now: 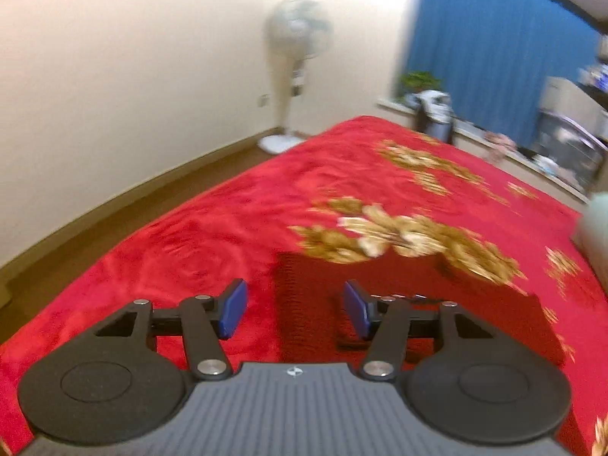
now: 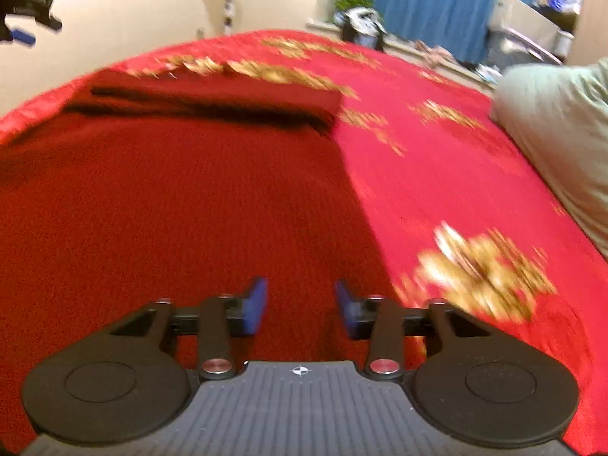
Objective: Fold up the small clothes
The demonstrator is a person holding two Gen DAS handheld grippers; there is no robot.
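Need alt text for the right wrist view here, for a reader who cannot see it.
The open right gripper hovers, empty, over a dark red knitted garment lying on a red bedspread with gold flowers. A pale green pillow lies to the right; the left gripper shows at upper left. The picture is motion-blurred.

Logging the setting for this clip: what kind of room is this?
Most likely a bedroom: a bed under a red floral blanket, a pale pillow at its edge, blue curtains and a standing fan by the wall.
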